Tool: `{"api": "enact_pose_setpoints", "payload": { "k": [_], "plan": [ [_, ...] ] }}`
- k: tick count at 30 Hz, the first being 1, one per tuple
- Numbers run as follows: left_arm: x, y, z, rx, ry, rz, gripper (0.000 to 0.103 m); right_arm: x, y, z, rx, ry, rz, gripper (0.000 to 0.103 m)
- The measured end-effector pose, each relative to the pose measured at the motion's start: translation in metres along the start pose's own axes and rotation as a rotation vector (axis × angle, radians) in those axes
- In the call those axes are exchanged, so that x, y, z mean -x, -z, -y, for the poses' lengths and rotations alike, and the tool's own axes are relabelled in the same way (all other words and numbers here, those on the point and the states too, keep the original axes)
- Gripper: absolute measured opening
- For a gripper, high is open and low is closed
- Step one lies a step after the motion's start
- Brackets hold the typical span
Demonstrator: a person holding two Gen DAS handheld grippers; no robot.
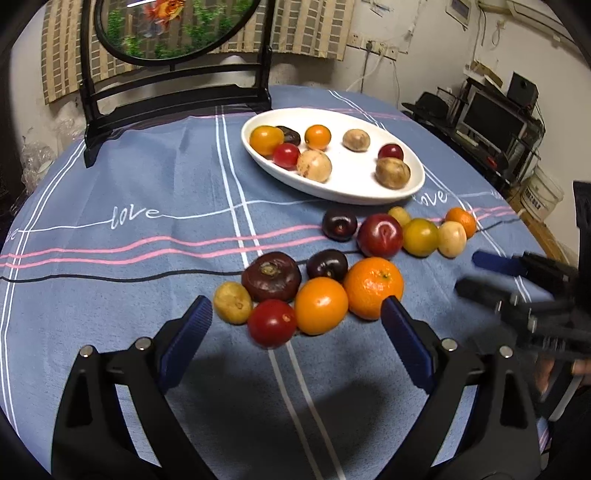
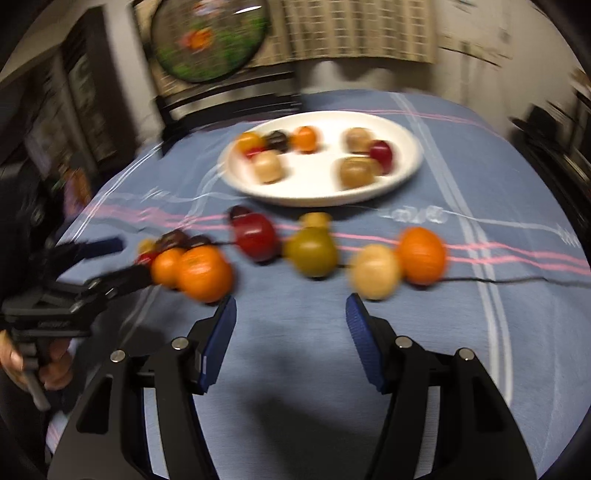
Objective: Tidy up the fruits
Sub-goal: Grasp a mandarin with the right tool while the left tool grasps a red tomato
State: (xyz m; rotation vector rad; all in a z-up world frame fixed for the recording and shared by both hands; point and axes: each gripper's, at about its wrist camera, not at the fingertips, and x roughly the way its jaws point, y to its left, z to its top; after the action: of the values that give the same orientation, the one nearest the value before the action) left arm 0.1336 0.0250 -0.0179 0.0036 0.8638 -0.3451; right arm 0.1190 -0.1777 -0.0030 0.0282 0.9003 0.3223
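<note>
7 fruits [image 1: 318,158] on plate [image 1: 369,192], framed picture [image 1: 173,29] behind

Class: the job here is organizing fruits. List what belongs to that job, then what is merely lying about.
Belongs to the job:
- white plate
- loose fruits on the tablecloth
- left claw, open
- right claw, open

Just lying about:
- goldfish picture stand
- computer monitor

Evenly lit from overhead, moderately bright — soft dark shadow pooled on the desk [image 1: 129,177] under each claw. Left wrist view sharp, save the blurred right claw [image 1: 476,273] by the desk's right edge. Right wrist view smeared by motion throughout — fruit and white plate [image 2: 402,166] streaked. Strong fisheye bending and black vignetting at all corners. Small glints on the fruit skins.
</note>
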Motion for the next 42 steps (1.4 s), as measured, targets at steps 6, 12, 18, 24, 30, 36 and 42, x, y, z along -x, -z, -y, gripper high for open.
{"api": "enact_pose_setpoints", "payload": {
  "k": [6,12,18,24,30,36,42],
  "plan": [
    [-0.001,-0.005,-0.019,0.071,-0.052,-0.004,0.095,-0.016,-0.007,-0.039,0.115,-0.050,-0.028,0.062],
    [0.001,-0.008,-0.034,0.100,-0.077,-0.001,0.095,-0.044,-0.013,-0.060,0.196,-0.032,-0.072,0.062],
    [-0.002,-0.009,-0.042,0.126,-0.078,-0.011,0.095,-0.065,-0.018,-0.070,0.251,0.014,-0.084,0.051],
    [-0.004,-0.008,-0.044,0.129,-0.077,-0.025,0.095,-0.064,-0.018,-0.068,0.256,-0.003,-0.087,0.045],
    [-0.004,-0.006,-0.030,0.075,-0.056,-0.024,0.095,-0.030,-0.008,-0.036,0.141,-0.043,-0.050,0.045],
    [-0.001,0.001,-0.026,0.000,-0.046,-0.047,0.095,-0.011,0.003,0.002,0.023,-0.060,-0.015,0.045],
    [-0.004,0.017,-0.029,-0.029,-0.076,-0.107,0.095,-0.003,0.001,0.008,0.014,-0.103,0.011,0.045]
  ]
}}
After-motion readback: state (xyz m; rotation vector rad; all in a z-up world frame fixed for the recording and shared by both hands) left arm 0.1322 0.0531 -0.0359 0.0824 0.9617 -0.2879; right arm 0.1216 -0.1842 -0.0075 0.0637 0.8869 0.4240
